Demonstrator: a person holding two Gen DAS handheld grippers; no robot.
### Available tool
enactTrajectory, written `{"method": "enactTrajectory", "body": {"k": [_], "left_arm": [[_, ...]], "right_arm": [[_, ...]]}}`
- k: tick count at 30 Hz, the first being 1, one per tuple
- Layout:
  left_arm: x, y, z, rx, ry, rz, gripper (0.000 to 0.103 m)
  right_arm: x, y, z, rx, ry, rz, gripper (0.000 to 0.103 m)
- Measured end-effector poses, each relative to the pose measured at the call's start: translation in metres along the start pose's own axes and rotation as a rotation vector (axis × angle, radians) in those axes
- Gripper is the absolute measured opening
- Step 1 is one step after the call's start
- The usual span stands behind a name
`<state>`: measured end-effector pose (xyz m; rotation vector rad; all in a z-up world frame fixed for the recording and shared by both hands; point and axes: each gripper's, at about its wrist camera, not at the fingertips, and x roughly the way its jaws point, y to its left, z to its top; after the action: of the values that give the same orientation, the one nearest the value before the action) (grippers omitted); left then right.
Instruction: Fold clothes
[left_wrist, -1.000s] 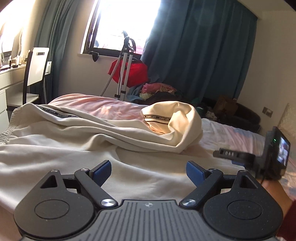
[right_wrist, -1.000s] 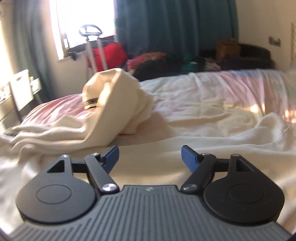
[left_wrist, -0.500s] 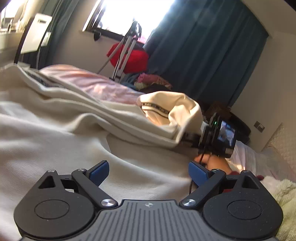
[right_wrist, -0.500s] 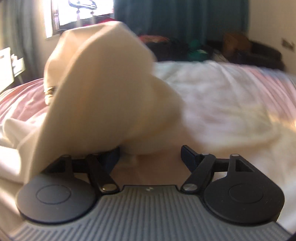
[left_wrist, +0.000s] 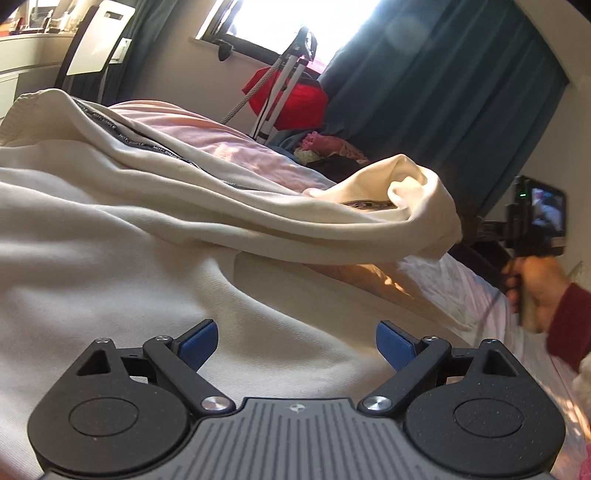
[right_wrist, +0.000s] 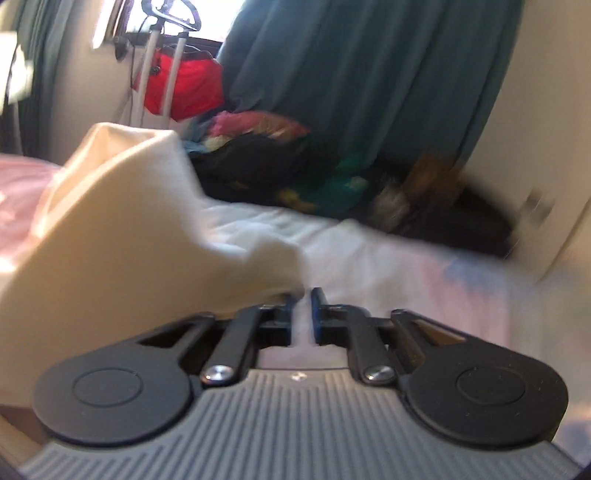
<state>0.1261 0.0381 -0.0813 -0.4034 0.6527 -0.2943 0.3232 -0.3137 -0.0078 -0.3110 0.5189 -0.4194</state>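
- Jaws of the left gripper (left_wrist: 296, 341) stand wide apart, empty, low over the cream garment (left_wrist: 155, 236) spread across the bed (left_wrist: 454, 284); its lifted fold (left_wrist: 410, 206) hangs beside the right hand (left_wrist: 535, 291).
- Right gripper (right_wrist: 303, 295): jaws have just snapped together on the garment's edge (right_wrist: 273, 266); open bed lies ahead.

A cream garment (left_wrist: 155, 236) was spread across the bed (left_wrist: 461, 291), rumpled, with broad soft folds. A dark printed band (left_wrist: 147, 144) ran along its far edge. One end (left_wrist: 417, 206) was raised off the bed, bunched and draped in a loose hump, its band showing inside. In the blurred right wrist view, a fold (right_wrist: 122, 229) of the cloth was seen lifted at the left.
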Motion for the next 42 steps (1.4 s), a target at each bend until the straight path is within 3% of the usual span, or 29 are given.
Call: {"method": "enactTrajectory", "body": {"k": [3,6,10,13,14,15,17,18,20,23,27,30,31,32,34,35,38,42], "left_arm": [[0.000,0.002,0.002,-0.019,0.000,0.009,0.094],[0.001,-0.001,0.004,-0.016,0.003,0.016,0.094],[-0.003,-0.005,-0.001,0.004,0.011,0.025,0.094],[-0.007,-0.007,-0.005,0.024,0.010,0.034,0.094],[-0.007,-0.007,-0.006,0.027,0.009,0.037,0.094],[-0.006,-0.007,-0.005,0.027,0.007,0.038,0.094],[-0.004,-0.006,-0.005,0.025,0.003,0.043,0.094],[-0.002,-0.006,-0.005,0.025,0.003,0.050,0.094],[0.004,-0.004,-0.004,0.020,0.008,0.058,0.094],[0.015,0.001,-0.003,0.003,0.021,0.069,0.094],[0.025,0.007,-0.002,-0.005,0.030,0.085,0.094],[0.029,0.014,0.002,-0.005,0.019,0.098,0.094],[0.028,0.017,0.004,-0.006,0.008,0.106,0.094],[0.028,0.020,0.006,-0.008,-0.003,0.115,0.094],[0.029,0.029,0.010,-0.025,-0.021,0.127,0.094],[0.029,0.033,0.012,-0.033,-0.027,0.131,0.094],[0.031,0.040,0.015,-0.058,-0.032,0.133,0.093],[0.032,0.037,0.018,-0.048,-0.037,0.139,0.093]], "right_arm": [[-0.016,-0.033,0.016,-0.056,-0.059,-0.132,0.003],[-0.025,-0.078,0.014,0.075,-0.050,-0.104,0.003],[-0.025,-0.107,-0.014,0.298,-0.007,0.064,0.005],[-0.007,-0.103,-0.031,0.434,0.051,0.257,0.008],[0.001,-0.096,-0.033,0.453,0.075,0.312,0.018],[0.007,-0.086,-0.032,0.452,0.090,0.350,0.046],[0.011,-0.059,-0.024,0.414,0.068,0.394,0.084],[0.009,-0.042,-0.017,0.381,0.031,0.396,0.085],[0.002,-0.005,0.000,0.305,-0.053,0.383,0.085],[0.002,0.057,0.028,0.138,-0.120,0.441,0.085],[0.021,0.145,0.055,-0.112,-0.037,0.433,0.085],[0.039,0.194,0.057,-0.210,0.039,0.449,0.084],[0.045,0.208,0.055,-0.236,0.061,0.448,0.083],[0.051,0.217,0.050,-0.252,0.089,0.421,0.072],[0.063,0.228,0.037,-0.264,0.155,0.319,0.048],[0.066,0.229,0.034,-0.266,0.173,0.290,0.024],[0.069,0.219,0.039,-0.257,0.174,0.260,0.022],[0.046,0.156,0.094,-0.099,0.047,0.215,0.019]]}}
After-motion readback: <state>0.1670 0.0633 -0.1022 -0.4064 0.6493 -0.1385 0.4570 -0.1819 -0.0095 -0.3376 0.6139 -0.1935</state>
